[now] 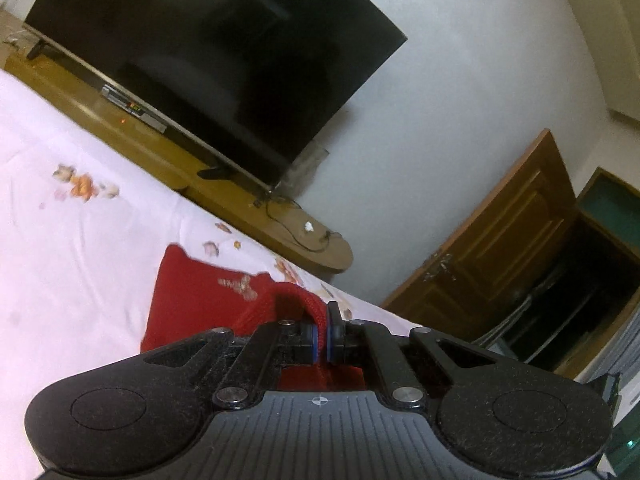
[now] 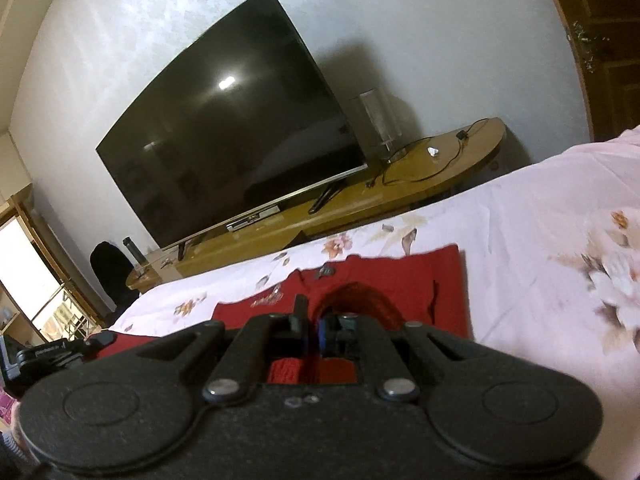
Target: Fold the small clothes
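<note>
A small red knitted garment [image 1: 192, 300] lies on the pale floral bed sheet [image 1: 72, 240]. My left gripper [image 1: 322, 340] is shut on a raised red knit edge of it, lifted a little off the sheet. In the right wrist view the same red garment [image 2: 408, 280] spreads ahead, with a small printed motif near its left side. My right gripper [image 2: 314, 334] is shut on another red knit edge, which arches up just past the fingers. The left gripper's body [image 2: 52, 354] shows at the far left of the right wrist view.
A large black TV [image 2: 236, 144] stands on a low wooden cabinet [image 2: 352, 208] beyond the bed. Cables and a clear lamp [image 2: 380, 120] sit on the cabinet. A wooden door [image 1: 500, 248] stands open to the right of it.
</note>
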